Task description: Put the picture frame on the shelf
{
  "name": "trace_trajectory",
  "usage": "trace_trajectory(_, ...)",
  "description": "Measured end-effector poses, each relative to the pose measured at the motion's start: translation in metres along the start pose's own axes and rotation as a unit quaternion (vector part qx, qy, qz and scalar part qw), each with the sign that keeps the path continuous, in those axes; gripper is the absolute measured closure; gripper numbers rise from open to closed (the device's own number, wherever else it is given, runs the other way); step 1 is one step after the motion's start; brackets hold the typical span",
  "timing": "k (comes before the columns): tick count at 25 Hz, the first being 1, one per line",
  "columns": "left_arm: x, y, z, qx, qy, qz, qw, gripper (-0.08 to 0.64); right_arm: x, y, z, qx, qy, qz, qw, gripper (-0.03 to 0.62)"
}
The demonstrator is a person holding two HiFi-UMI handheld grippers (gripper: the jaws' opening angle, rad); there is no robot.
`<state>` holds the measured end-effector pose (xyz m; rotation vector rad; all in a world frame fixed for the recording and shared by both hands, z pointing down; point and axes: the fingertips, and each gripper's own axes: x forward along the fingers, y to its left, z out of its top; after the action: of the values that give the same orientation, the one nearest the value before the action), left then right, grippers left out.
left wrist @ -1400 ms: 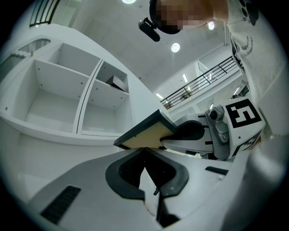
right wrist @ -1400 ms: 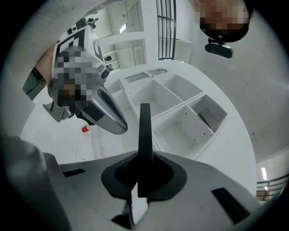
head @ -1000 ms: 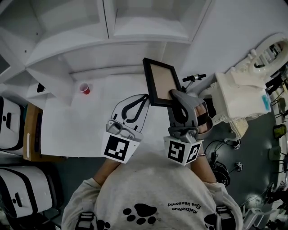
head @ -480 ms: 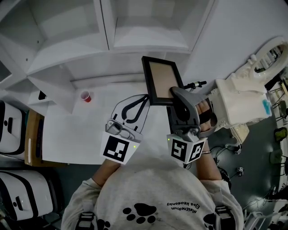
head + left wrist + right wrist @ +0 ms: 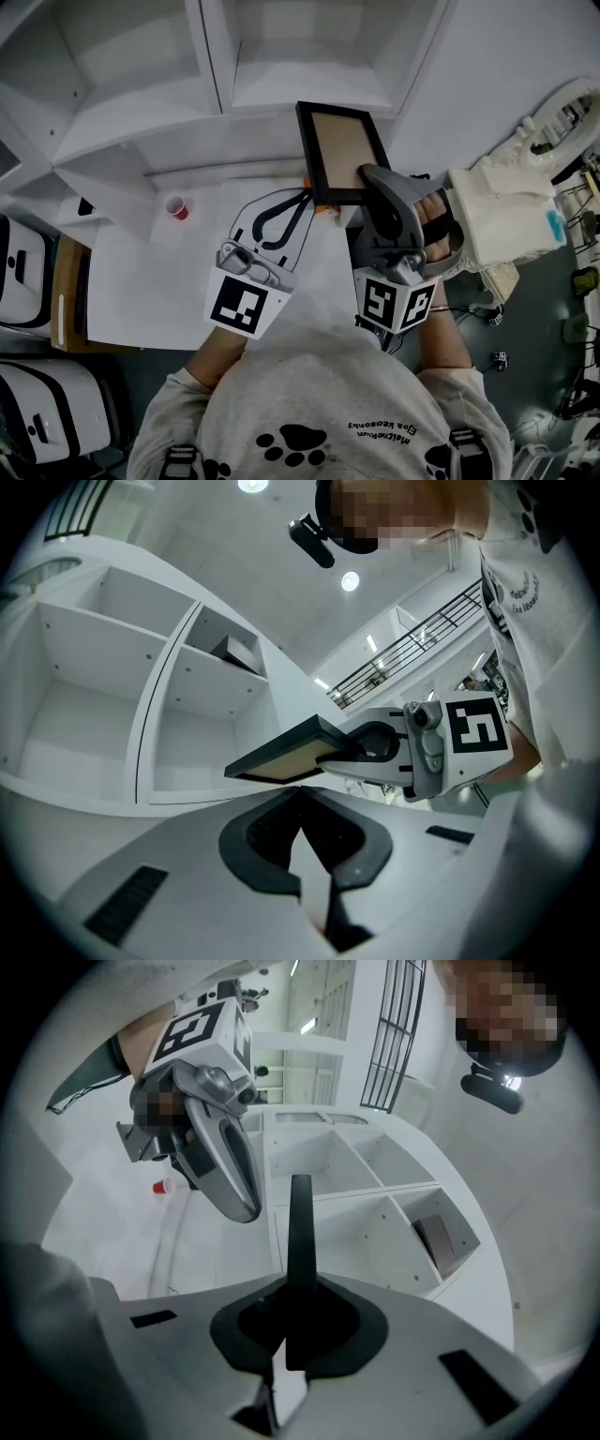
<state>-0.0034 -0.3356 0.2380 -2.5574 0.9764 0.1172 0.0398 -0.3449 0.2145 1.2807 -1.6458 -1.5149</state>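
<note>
The picture frame (image 5: 340,150), black with a tan panel, is held up off the white table (image 5: 159,272) in front of the white shelf unit (image 5: 281,89). My right gripper (image 5: 367,190) is shut on the frame's lower right edge. In the right gripper view the frame (image 5: 300,1232) stands edge-on between the jaws of my right gripper (image 5: 296,1288), in line with the shelf compartments (image 5: 375,1194). My left gripper (image 5: 302,202) is shut and empty, just left of and below the frame. The left gripper view has the frame (image 5: 281,755) and the right gripper (image 5: 352,750) above my left gripper (image 5: 300,794).
A small red cup (image 5: 175,207) stands on the table to the left. A dark object (image 5: 441,1237) sits in one shelf compartment. A white machine (image 5: 502,206) stands at the table's right edge, and white cases (image 5: 19,253) are on the left.
My right gripper has carried the frame slightly up and forward towards the shelf. The left gripper has barely shifted.
</note>
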Motion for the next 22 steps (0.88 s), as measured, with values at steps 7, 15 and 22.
trace_trajectory(7, 0.011, 0.011, 0.006, -0.030, -0.020, 0.012, 0.9993, 0.541, 0.019, -0.011, -0.008, -0.020, -0.003, 0.003, 1.000, 0.546)
trace_trajectory(15, 0.018, 0.021, 0.004, -0.030, -0.021, 0.016, 0.9992, 0.541, 0.044, -0.013, -0.015, -0.039, -0.004, 0.022, 0.999, 0.546)
trace_trajectory(22, 0.024, 0.022, 0.000, 0.027, 0.001, -0.006, 0.9996, 0.541, 0.057, -0.012, -0.018, -0.053, -0.003, 0.035, 0.998, 0.546)
